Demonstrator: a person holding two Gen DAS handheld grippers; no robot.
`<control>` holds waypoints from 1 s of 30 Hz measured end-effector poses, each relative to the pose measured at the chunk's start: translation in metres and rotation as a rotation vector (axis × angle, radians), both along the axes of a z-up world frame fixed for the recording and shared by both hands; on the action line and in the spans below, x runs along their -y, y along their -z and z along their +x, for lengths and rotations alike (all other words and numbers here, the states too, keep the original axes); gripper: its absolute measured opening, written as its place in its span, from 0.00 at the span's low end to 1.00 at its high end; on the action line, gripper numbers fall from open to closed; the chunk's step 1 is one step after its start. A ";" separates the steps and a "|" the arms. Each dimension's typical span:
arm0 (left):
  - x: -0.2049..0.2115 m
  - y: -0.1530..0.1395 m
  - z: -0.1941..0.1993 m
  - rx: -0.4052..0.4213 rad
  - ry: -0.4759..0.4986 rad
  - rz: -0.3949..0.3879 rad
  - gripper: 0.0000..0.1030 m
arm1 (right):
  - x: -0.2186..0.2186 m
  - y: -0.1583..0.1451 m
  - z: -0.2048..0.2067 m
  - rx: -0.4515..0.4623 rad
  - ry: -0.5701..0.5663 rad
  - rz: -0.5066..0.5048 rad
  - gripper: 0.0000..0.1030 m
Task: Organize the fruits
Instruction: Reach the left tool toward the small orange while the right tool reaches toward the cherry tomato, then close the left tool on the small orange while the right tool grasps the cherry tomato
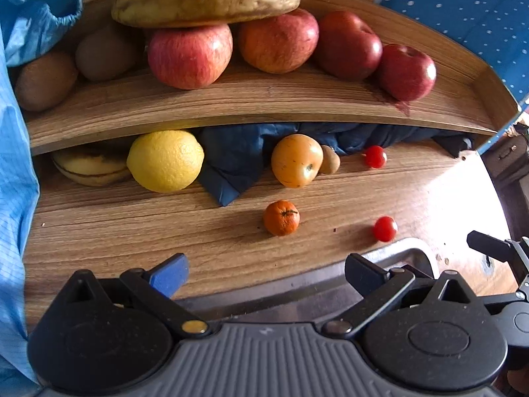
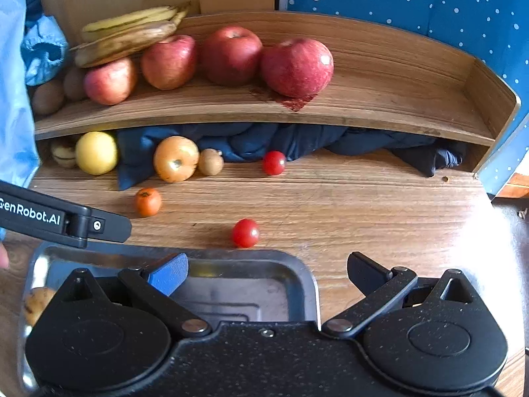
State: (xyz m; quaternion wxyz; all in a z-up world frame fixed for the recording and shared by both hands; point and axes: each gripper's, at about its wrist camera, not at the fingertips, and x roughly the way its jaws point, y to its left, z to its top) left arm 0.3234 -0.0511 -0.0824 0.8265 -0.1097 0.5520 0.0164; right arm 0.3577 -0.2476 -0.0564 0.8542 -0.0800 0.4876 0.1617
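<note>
On the wooden desk lie a small orange mandarin (image 1: pixel 281 217) (image 2: pixel 147 201), two cherry tomatoes (image 1: pixel 385 228) (image 2: pixel 245 233) (image 2: pixel 274 162), an orange-yellow persimmon-like fruit (image 1: pixel 296 160) (image 2: pixel 176 158), a lemon (image 1: pixel 165 160) (image 2: pixel 96 153) and a small kiwi (image 2: pixel 210 162). A metal tray (image 2: pixel 297 266) (image 1: pixel 413 248) sits at the near edge, with a yellowish fruit (image 2: pixel 36 302) in its left part. My left gripper (image 1: pixel 264 273) is open over the tray's far rim, holding nothing. My right gripper (image 2: pixel 267 273) is open above the tray's right end, also with nothing between its fingers.
A raised wooden shelf (image 2: pixel 380 112) carries several red apples (image 2: pixel 296 66), bananas (image 2: pixel 125 41) and kiwis (image 1: pixel 44 81). Dark blue cloth (image 2: pixel 297 142) is bunched under the shelf. Another banana (image 1: pixel 91 165) lies beside the lemon. A light blue sleeve (image 1: pixel 13 182) fills the left edge.
</note>
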 end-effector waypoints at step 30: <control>0.013 0.025 0.039 -0.022 0.042 0.017 0.66 | -0.020 0.032 0.030 -0.078 -0.038 0.045 0.43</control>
